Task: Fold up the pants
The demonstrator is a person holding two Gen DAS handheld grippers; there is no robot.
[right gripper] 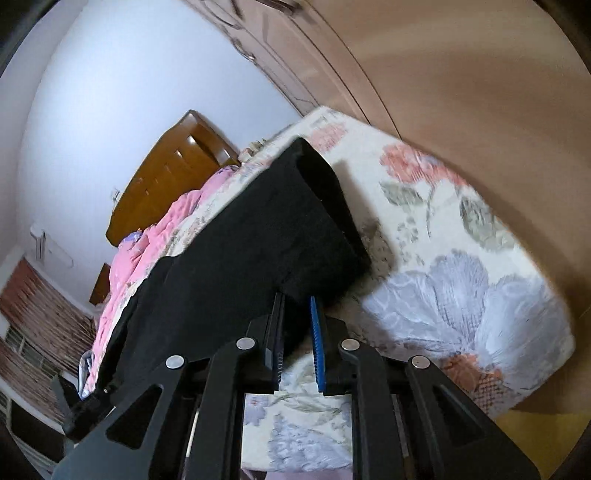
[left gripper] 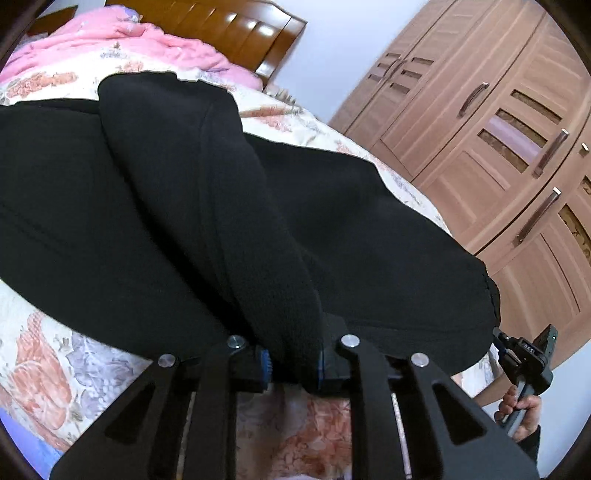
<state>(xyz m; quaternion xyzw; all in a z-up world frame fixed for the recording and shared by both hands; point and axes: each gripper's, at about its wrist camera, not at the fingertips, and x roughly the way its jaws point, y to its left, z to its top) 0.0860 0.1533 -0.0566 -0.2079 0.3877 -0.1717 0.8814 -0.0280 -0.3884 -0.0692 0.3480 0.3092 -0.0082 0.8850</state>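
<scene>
Jaws of left gripper point(left gripper: 293, 363) pinch a raised fold of the black fleece pants point(left gripper: 207, 206); jaws of right gripper point(right gripper: 297, 343) pinch another edge. Pants lie spread across the floral-quilted bed point(right gripper: 461, 266), pink crumpled blanket point(left gripper: 122, 40) and brown wooden headboard point(left gripper: 236, 26) beyond.

The pants point(left gripper: 221, 206) are black cloth, matt and slightly fuzzy, like fleece. The bed cover point(right gripper: 461, 266) is printed floral cloth with a quilted, textured surface; the pink quilt point(left gripper: 122, 40) looks soft and crumpled. The headboard point(left gripper: 236, 26) is glossy varnished wood, the wardrobe point(left gripper: 491, 122) matt wood-grain with metal handles. The left claw point(left gripper: 293, 363) is matt black plastic with shiny metal pins and ribbed blue pads.
</scene>
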